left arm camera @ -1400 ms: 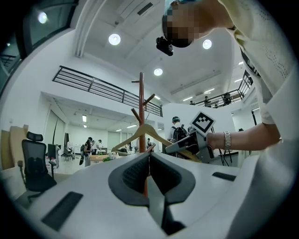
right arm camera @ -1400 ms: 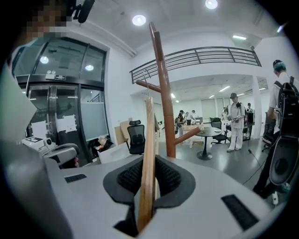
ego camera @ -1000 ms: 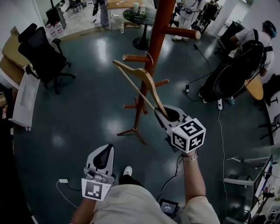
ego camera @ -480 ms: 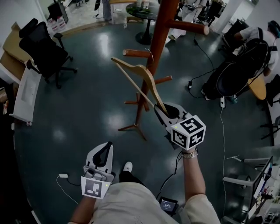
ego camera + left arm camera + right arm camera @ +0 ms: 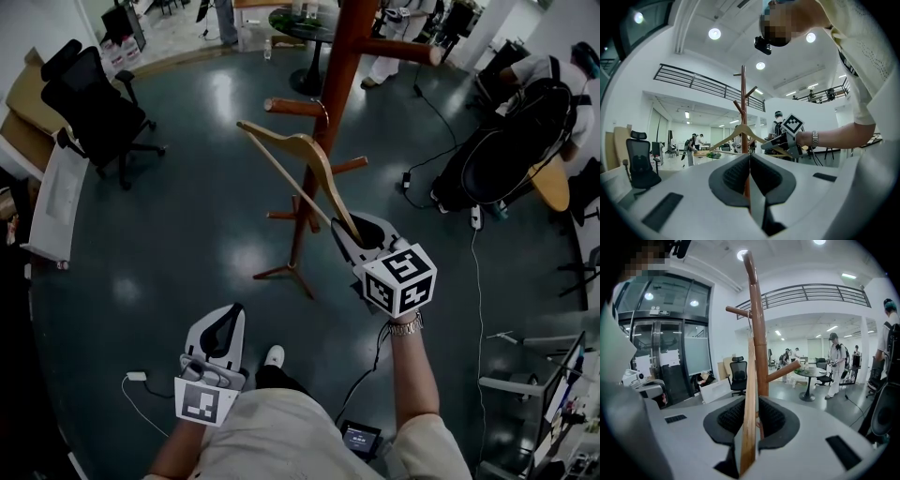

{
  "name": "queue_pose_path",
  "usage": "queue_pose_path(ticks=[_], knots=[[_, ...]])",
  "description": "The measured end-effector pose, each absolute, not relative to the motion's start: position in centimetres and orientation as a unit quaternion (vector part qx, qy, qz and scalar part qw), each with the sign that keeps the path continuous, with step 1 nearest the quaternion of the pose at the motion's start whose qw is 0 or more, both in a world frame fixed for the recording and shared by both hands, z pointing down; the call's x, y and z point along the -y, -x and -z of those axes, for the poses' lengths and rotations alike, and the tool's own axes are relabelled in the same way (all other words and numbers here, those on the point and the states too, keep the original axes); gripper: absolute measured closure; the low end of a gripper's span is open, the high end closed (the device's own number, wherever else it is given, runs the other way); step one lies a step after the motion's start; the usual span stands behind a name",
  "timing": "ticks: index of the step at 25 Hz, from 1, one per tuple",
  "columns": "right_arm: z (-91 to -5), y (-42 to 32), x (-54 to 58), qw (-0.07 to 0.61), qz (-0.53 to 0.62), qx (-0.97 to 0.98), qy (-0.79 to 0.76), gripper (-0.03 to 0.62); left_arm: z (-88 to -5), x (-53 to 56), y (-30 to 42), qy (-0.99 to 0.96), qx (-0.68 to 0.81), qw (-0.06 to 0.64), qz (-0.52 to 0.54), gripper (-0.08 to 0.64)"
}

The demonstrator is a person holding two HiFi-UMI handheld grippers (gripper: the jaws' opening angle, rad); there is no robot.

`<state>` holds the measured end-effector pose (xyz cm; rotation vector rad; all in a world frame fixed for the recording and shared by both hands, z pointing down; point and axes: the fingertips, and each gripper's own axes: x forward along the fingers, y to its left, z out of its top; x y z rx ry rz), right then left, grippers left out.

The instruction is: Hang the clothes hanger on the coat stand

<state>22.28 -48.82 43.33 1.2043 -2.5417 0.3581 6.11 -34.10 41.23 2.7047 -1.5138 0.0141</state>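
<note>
The right gripper (image 5: pixel 361 234) is clamping one end of the curved wooden hanger (image 5: pixel 298 157), its wire hook sitting just beside a round peg of the reddish coat stand (image 5: pixel 339 84). The left gripper (image 5: pixel 221 330) is hanging low, jaws together. Glossy floor (image 5: pixel 187 225) is lying open leftward.

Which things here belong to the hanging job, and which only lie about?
Job: light wooden clothes hanger; tall brown wooden coat stand; right gripper holding the hanger.
Lying about: black office chair; round dark table; white plug with cable.
</note>
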Motion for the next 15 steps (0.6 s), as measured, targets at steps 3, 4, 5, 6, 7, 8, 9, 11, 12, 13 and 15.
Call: queue_pose_path(ticks=[3,4,5,6,7,8,9,11,12,13,15], knots=[[-43.1,-22.7,48.3,0.156,-0.112,0.882,-0.431,0.526,-41.2,33.7,-6.4,-0.876,0.482,0.023,-0.001,0.546],[-43.1,-22.8,48.1,0.157,-0.108,0.88,-0.436,0.526,-41.2,33.5,-6.5,-0.877,0.48,0.024,0.0,0.546],[-43.0,-22.9,47.9,0.156,-0.105,0.878,-0.441,0.525,-41.3,33.3,-6.6,-0.878,0.478,0.025,0.001,0.546],[-43.0,-23.2,47.8,0.156,-0.103,0.875,-0.446,0.52,-41.3,33.1,-6.7,-0.879,0.476,0.025,0.003,0.546],[-43.1,-23.5,47.7,0.155,-0.103,0.873,-0.451,0.508,-41.3,32.9,-6.9,-0.881,0.473,0.024,0.005,0.546],[-43.1,-23.8,47.5,0.155,-0.102,0.87,-0.457,0.49,-41.3,32.6,-7.2,-0.882,0.47,0.024,0.007,0.546],[-43.1,-24.2,47.3,0.155,-0.101,0.867,-0.463,0.473,-41.3,32.4,-7.4,-0.884,0.467,0.023,0.007,0.546],[-43.1,-24.9,46.8,0.153,-0.1,0.863,-0.472,0.456,-41.3,31.9,-7.6,-0.886,0.463,0.02,0.007,0.546],[-43.0,-25.2,46.4,0.152,-0.1,0.861,-0.475,0.452,-41.3,31.7,-7.6,-0.887,0.462,0.02,0.008,0.546],[-42.9,-25.5,46.0,0.151,-0.1,0.859,-0.479,0.449,-41.2,31.5,-7.6,-0.887,0.462,0.019,0.009,0.546],[-42.7,-26.1,45.0,0.147,-0.1,0.854,-0.489,0.449,-41.2,31.0,-7.5,-0.888,0.46,0.017,0.009,0.546]])
